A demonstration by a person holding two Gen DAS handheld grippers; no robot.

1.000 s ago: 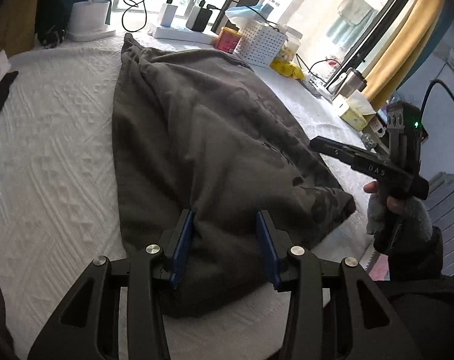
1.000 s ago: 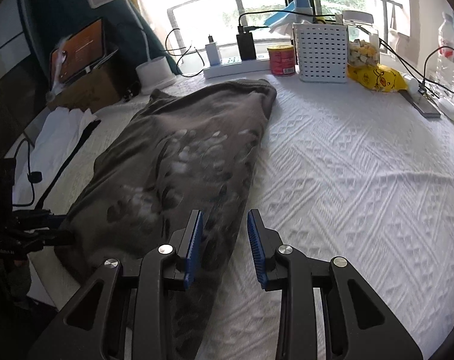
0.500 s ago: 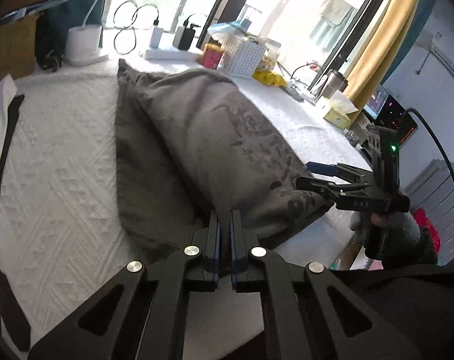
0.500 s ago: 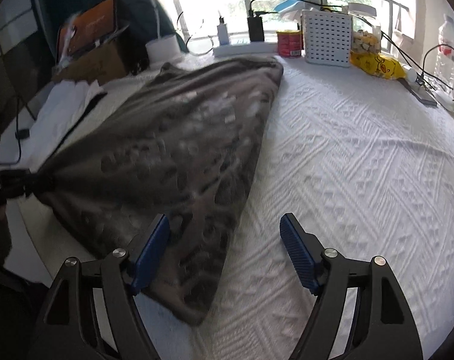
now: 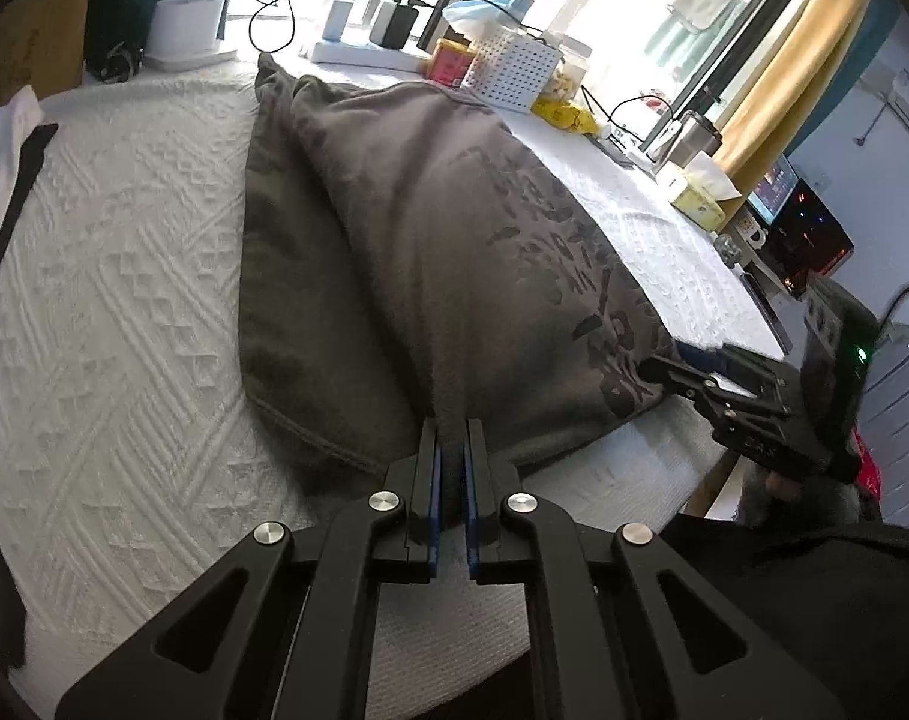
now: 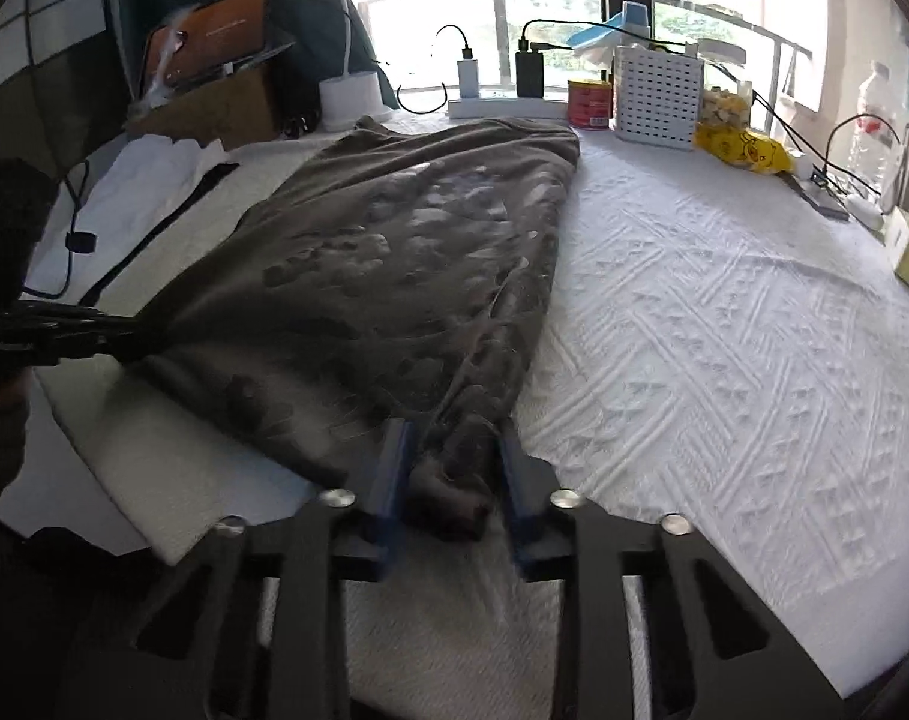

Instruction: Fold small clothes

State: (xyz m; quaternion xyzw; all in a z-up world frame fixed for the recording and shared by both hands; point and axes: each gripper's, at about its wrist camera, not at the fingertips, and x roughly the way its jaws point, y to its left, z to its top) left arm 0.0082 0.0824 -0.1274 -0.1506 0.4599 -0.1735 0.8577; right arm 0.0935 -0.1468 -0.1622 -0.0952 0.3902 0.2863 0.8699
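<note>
1. Tightly pinched, the blue pads of the left gripper [image 5: 452,468] stand almost together on the near hem of a dark grey printed garment [image 5: 430,252], with only a thin fold of cloth between them.
2. At the garment's other near corner, the right gripper [image 6: 451,468] has just been closing its jaws; a bunched wad of the grey cloth sits between its blue pads [image 6: 388,480], which reach the cloth on both sides.
3. Seen from the left wrist camera, the right gripper [image 5: 682,369] meets the printed corner at the table's near edge, held by a hand [image 5: 808,480] in a dark sleeve.
4. Seen from the right wrist camera, the left gripper [image 6: 124,333] draws its corner of the garment [image 6: 394,276] to a point at the left, the hem stretched between the two tools.
5. Beyond the fingers, the garment lies lengthwise on a white textured cloth [image 6: 724,330] covering the table, its far end near a white power strip [image 6: 502,108].
6. Along the window side stand a white perforated basket [image 6: 655,99], a red can [image 6: 589,103] just beside it, and a yellow packet [image 6: 742,147].
7. Left of the garment, white fabric with a black strap [image 6: 148,180] rests on the cloth; a white lamp base [image 6: 352,99] sits near the far corner.
</note>
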